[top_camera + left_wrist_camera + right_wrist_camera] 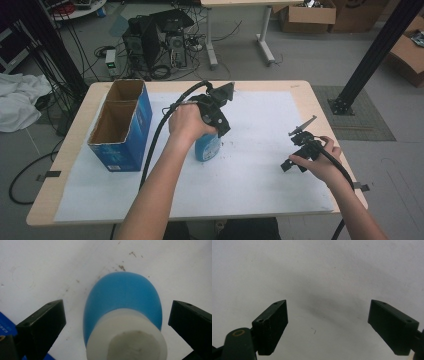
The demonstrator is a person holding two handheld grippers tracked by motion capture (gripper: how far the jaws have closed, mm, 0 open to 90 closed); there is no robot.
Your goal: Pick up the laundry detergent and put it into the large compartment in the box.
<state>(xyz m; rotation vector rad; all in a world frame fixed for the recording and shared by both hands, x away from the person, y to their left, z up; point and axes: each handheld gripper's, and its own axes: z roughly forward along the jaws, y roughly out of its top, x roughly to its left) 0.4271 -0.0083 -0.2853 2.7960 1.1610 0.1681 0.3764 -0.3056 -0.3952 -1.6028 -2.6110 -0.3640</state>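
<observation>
We see a blue bottle with a white neck standing upright near the middle of the worktop, on a white sheet flecked with brown specks. Our left gripper hovers over it, its fingers spread wide on either side, not touching. Our right gripper hangs open over bare sheet, well apart. A blue cardboard box stands at the left. Beyond lie grey floor, computer towers and cartons.
</observation>
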